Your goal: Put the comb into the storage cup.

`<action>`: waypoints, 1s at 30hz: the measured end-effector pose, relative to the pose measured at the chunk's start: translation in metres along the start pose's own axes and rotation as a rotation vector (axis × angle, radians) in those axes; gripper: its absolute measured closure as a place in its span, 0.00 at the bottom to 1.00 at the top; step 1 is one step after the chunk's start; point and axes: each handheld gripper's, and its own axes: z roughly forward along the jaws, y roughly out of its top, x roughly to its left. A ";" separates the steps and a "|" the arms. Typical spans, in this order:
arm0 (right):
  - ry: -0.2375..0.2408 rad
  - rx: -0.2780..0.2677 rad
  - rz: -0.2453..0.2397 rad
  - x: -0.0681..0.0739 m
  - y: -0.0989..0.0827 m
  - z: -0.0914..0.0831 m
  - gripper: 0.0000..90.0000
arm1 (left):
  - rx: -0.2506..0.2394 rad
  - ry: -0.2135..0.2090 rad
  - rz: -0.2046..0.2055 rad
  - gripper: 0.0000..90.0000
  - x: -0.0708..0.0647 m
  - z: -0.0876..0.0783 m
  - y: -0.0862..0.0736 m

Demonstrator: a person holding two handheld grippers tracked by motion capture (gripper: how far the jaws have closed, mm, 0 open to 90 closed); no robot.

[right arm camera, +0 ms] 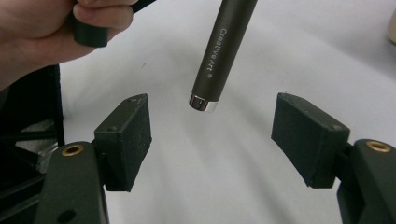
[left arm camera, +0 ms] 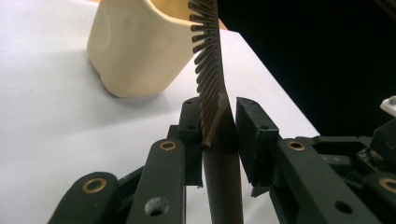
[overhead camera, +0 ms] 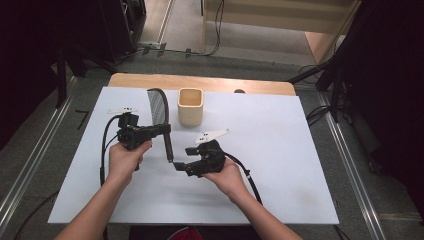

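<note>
**Comb held up, second gripper coming to its handle**

While the left gripper (overhead camera: 150,131) has its jaws clenched on the comb (overhead camera: 161,117) where the teeth end and the round handle begins, the comb stands almost upright above the table (overhead camera: 280,150), just beside the cream cup (overhead camera: 190,106), on the cup's left in the high view. Its teeth point up and its handle end, with a small silver cap, hangs down free. In the right gripper view this cap sits between the released jaws of the right gripper (right arm camera: 212,135) and a little beyond them, touching neither pad.

I judge the step to be a handover, or a steadying, of the comb before it goes into the cup. The next move asks the right gripper to come forward until the handle is between its pads, then close squarely, because the handle is round and may slip.

Counted: one comb, one cup, two grippers, one white table.
</note>
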 end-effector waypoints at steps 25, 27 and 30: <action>0.023 0.043 0.005 -0.017 -0.021 -0.033 0.30 | -0.001 -0.006 0.088 0.82 -0.004 -0.002 -0.001; 0.022 0.042 0.008 -0.018 -0.023 -0.035 0.30 | -0.001 -0.006 0.091 0.82 -0.004 -0.002 -0.001; 0.022 0.043 0.012 -0.021 -0.027 -0.042 0.30 | -0.003 -0.005 0.097 0.82 -0.004 -0.002 -0.001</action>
